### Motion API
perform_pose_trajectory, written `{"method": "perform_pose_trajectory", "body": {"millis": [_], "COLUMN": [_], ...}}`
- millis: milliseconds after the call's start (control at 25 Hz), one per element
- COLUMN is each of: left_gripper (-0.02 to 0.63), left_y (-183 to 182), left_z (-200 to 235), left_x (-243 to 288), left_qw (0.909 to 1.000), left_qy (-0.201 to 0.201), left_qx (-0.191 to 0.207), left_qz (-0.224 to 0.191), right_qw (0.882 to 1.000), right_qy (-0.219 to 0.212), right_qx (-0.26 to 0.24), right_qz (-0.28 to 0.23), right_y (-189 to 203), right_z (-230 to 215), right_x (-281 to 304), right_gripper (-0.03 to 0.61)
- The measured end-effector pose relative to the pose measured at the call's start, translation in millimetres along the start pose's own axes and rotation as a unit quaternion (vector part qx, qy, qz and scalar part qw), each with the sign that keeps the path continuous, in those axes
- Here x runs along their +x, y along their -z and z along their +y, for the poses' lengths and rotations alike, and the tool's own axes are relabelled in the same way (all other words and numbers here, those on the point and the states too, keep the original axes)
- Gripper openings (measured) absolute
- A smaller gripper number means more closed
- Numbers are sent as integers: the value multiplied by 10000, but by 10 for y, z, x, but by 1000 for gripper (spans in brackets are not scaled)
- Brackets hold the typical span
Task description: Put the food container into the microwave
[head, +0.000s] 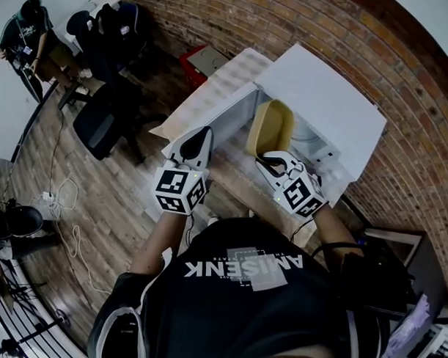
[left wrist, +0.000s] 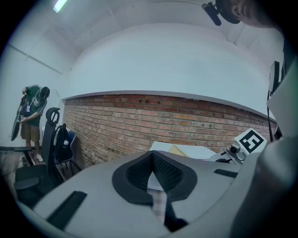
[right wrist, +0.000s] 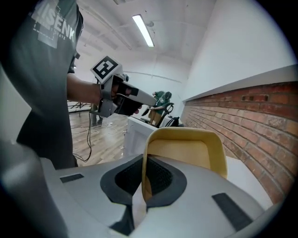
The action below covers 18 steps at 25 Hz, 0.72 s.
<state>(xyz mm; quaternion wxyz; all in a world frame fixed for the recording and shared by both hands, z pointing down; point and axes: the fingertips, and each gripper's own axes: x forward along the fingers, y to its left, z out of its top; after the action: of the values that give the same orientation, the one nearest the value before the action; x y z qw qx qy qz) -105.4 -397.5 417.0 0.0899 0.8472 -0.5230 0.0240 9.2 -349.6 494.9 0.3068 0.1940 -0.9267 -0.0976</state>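
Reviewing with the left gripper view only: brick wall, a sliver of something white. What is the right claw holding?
Observer: The right claw is shut on the rim of a yellow food container, held on edge.
Operator: Where is that relative to the microwave?
Observer: At the open front of the white microwave; whether it is inside yet, I cannot tell.
Operator: And the door?
Observer: The door stands swung open, beside the left claw.
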Motion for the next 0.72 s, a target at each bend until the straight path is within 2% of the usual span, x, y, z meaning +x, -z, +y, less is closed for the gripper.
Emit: {"method": "perform_pose_trajectory", "body": {"millis": [440, 720], "left_gripper": [12, 12], "left_y": [285, 398], "left_z": [-30, -8], "left_x": [-105, -100], "left_qw": [9993, 9995], "left_qy": [321, 139], "left_qx": [-118, -130], "left_qz": [156, 237], "right_qw": [9965, 9956], "right_qy": [-779, -838], "right_qx": [-170, -31], "right_qz": [247, 412], "right_y": [208, 445], "right_z": [414, 330], "right_x": [383, 498], "right_gripper": [43, 43]}}
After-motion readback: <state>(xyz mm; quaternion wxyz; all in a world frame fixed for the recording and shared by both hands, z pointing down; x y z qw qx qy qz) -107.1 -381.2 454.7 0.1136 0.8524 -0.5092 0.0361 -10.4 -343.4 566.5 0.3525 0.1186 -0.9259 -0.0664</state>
